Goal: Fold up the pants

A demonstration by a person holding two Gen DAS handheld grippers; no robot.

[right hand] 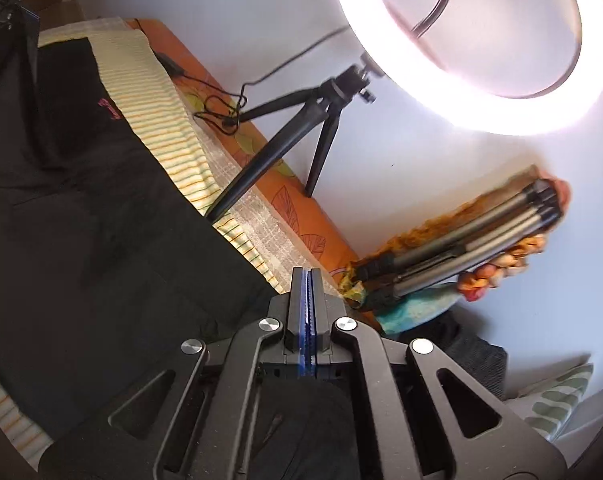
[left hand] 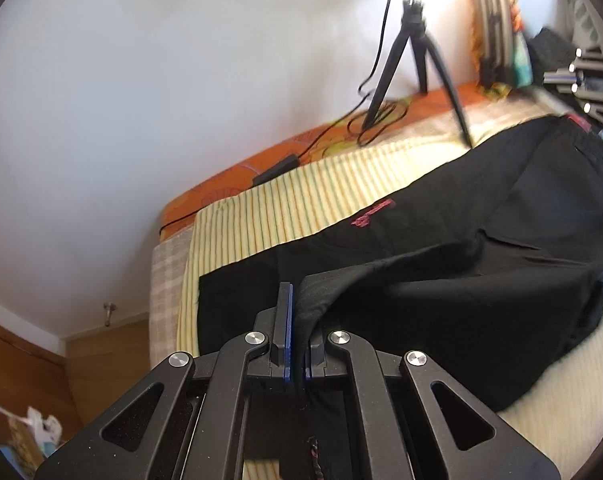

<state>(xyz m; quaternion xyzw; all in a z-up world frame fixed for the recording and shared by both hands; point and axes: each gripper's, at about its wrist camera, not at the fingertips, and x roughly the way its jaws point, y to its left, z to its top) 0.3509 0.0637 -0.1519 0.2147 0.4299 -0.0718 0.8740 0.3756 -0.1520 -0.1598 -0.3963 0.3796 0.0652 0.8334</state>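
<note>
Black pants (left hand: 441, 248) with a pink logo (left hand: 373, 213) lie across a striped yellow sheet (left hand: 285, 204) on a bed. My left gripper (left hand: 297, 292) is shut on a fold of the pants' cloth and lifts it off the bed. The pants also show in the right wrist view (right hand: 93, 208), spread to the left. My right gripper (right hand: 308, 276) is shut, its blue pads pressed together; black cloth hangs beneath its body, but no cloth shows between the fingertips. The right gripper also appears at the far right of the left wrist view (left hand: 589, 80).
A small black tripod (right hand: 293, 136) with a lit ring light (right hand: 473, 40) stands on the orange mattress edge (right hand: 301, 220) by the white wall, with a cable (left hand: 353, 120). A folded tripod (right hand: 473, 248) and colourful cloth lie by the wall. A wooden door (left hand: 29, 368) is at the left.
</note>
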